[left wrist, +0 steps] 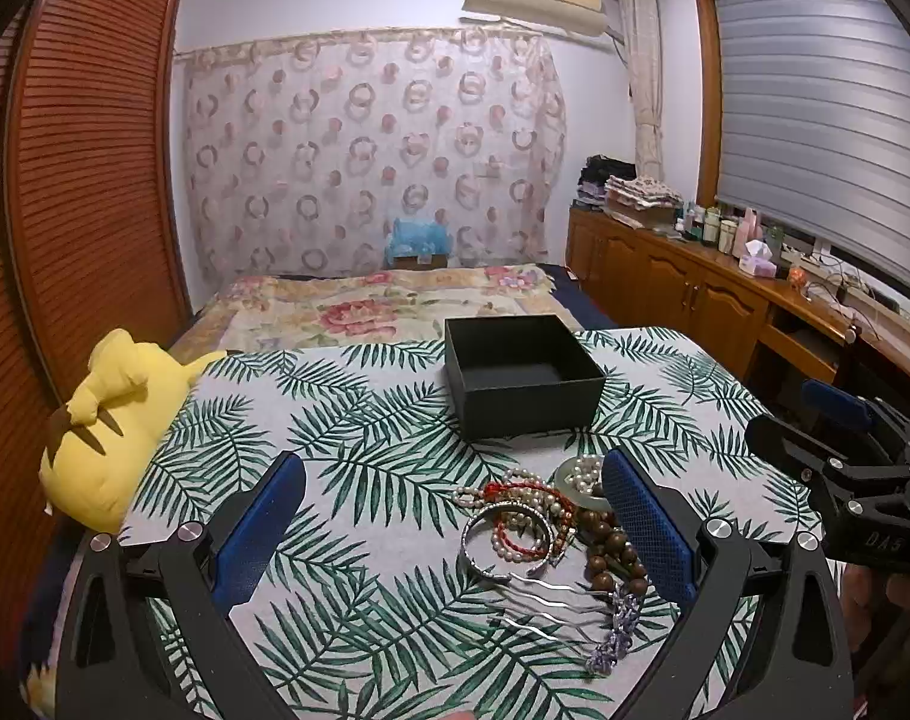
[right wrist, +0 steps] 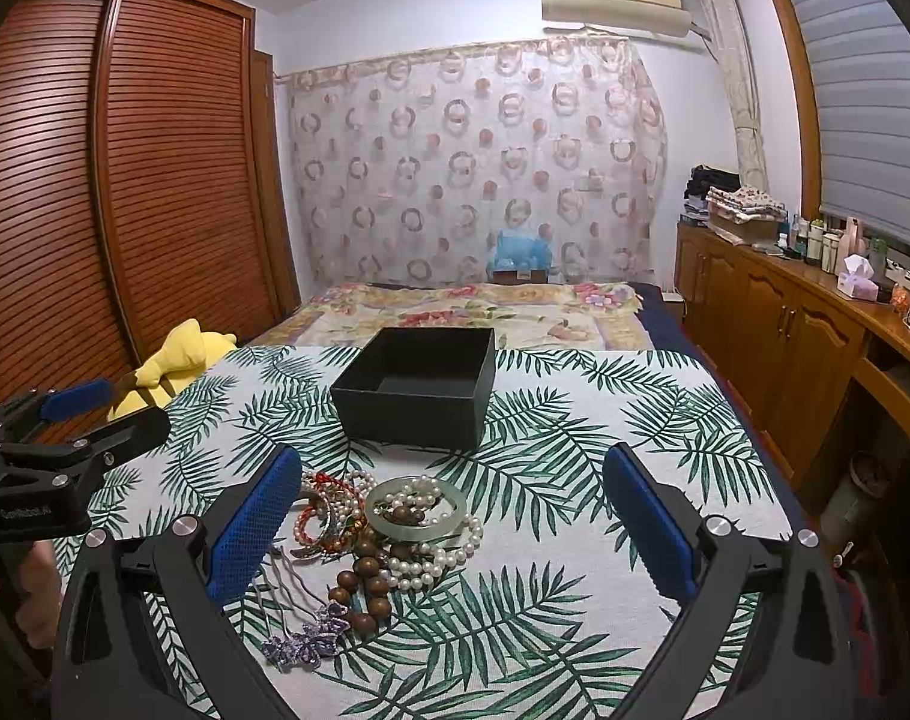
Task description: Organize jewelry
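Your leaf-print counter (left wrist: 347,420) fronts a bed (left wrist: 359,306); jewelry pile (left wrist: 551,516) lower center, black box (left wrist: 521,381) mid-frame. Your left claw (left wrist: 455,516) and right claw (right wrist: 452,516) gape wide, holding nothing.

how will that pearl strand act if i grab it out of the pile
The pearl strand is probably floppy: it lies in loose curves and should sag and swing when lifted. It loops under the pale green bangle and touches the wooden beads, so it may drag them along. Round pearls could slip between the pads.

Yellow plush toy (left wrist: 110,420) beside leaf-print cloth (left wrist: 359,420); wooden cabinets (right wrist: 773,324) right.
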`<state>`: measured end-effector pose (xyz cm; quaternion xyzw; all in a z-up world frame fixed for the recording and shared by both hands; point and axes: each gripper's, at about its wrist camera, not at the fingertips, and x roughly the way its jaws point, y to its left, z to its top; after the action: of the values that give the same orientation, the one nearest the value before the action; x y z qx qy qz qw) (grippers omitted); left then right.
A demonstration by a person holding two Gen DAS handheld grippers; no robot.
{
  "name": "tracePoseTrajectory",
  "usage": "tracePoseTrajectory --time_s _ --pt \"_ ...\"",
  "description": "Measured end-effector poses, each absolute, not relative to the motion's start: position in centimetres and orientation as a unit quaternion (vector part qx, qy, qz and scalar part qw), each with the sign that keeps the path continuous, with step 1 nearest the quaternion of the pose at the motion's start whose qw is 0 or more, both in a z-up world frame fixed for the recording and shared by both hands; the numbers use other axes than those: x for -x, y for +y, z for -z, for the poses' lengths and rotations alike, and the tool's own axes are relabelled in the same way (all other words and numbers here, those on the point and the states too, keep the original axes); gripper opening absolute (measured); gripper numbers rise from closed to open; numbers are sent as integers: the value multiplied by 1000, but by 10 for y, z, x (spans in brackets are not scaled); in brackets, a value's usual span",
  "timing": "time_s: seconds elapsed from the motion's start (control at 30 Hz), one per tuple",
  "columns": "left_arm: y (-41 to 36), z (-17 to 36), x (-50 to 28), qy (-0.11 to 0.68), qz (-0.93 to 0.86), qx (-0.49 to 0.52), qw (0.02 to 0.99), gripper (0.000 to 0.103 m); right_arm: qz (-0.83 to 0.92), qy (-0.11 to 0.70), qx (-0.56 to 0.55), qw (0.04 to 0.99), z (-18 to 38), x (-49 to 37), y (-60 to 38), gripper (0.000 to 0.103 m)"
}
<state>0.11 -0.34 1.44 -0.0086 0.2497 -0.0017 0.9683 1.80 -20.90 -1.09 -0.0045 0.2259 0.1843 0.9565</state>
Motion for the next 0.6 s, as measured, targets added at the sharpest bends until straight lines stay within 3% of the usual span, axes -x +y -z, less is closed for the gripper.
tracePoseTrajectory --time_s 0.6 --pt "-3 -4 2 252 0 10 968 96 -185 226 4 957 11 -17 -209 101"
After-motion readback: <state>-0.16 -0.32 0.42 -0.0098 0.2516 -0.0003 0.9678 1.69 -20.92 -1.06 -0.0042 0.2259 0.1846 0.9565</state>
